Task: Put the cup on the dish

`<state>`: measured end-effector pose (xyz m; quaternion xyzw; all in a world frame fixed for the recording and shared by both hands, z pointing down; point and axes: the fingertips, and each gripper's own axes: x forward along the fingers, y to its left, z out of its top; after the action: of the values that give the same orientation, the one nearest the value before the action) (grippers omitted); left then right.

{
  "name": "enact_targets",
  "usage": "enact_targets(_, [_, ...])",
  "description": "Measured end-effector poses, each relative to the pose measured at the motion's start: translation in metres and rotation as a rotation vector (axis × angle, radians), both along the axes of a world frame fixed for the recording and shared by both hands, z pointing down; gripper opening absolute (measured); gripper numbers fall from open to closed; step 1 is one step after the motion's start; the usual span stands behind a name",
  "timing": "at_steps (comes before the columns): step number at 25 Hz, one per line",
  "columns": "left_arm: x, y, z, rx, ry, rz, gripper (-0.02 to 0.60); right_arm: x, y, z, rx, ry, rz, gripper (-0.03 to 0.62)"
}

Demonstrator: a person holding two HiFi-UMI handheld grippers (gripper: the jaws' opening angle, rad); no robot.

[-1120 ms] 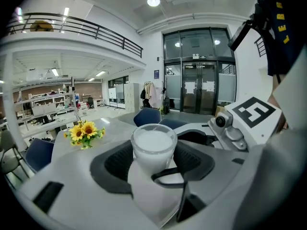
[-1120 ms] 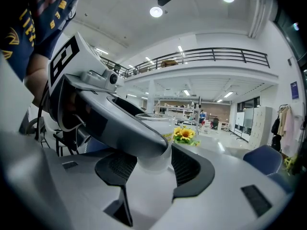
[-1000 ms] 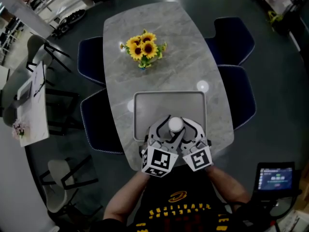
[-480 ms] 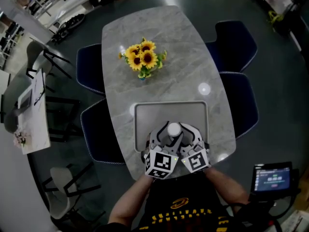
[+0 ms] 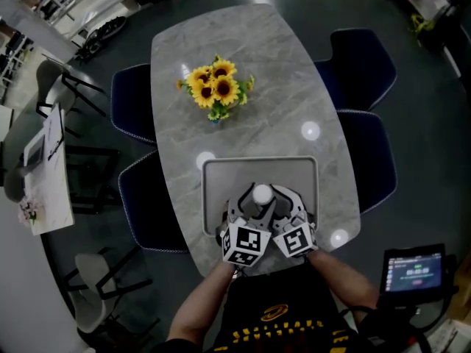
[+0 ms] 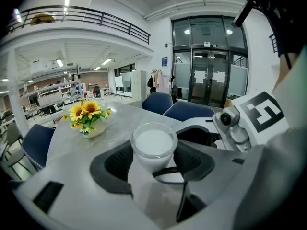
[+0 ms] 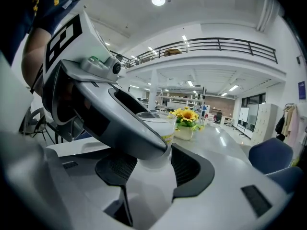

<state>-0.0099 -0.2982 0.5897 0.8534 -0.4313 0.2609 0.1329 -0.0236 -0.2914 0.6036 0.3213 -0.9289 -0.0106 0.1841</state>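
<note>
Over the near end of the grey rectangular tray [image 5: 259, 169] on the marble table [image 5: 221, 43], left gripper [image 6: 153, 153] and right gripper [image 7: 154, 161] both clamp the small white round cup [image 5: 262, 194]

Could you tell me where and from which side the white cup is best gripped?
Best take the cup by its side wall just below the rim, coming in level from the person's edge of the tray. It is upright and open-topped, so opposed pads seat on the wall, as with the left gripper.
</note>
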Motion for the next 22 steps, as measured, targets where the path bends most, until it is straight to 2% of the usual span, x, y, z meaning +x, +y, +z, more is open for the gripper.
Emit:
enact_targets(4, [-0.002,-0.016,0.025,-0.028,-0.016,-0.005,0.264,-0.002,-0.015,0.026,-0.024,0.023,-0.018,0.229])
enact_targets(11, [-0.008,-0.023,0.039,-0.051,-0.039,-0.005,0.262,-0.007,-0.021,0.040,-0.046,0.055,-0.023,0.230])
enact_targets(22, [-0.006,-0.024,0.053,-0.069,-0.059,0.001,0.262,-0.004,-0.026,0.051,-0.052,0.186,-0.012,0.230])
